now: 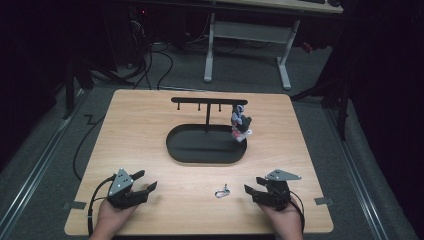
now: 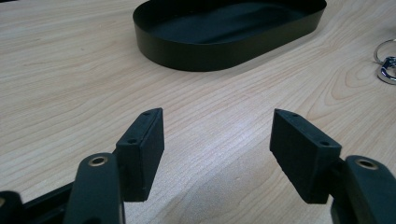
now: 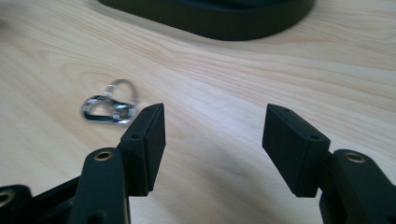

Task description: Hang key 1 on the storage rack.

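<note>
Near the table's [image 1: 150,120] front edge the metal clip [image 1: 221,191] lies loose between both empty, wide-jawed tools, just left of the right gripper [image 1: 254,190], probably its next pick; the left gripper [image 1: 144,181] waits.

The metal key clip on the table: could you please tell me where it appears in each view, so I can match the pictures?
High view: the key clip lies on the table near the front edge, between the two grippers, closer to the right gripper.
Left gripper view: at the far right edge, partly cut off.
Right gripper view: left of centre, just beyond the left jaw.
Shared landmark: the black oval tray, beyond the clip.
</note>
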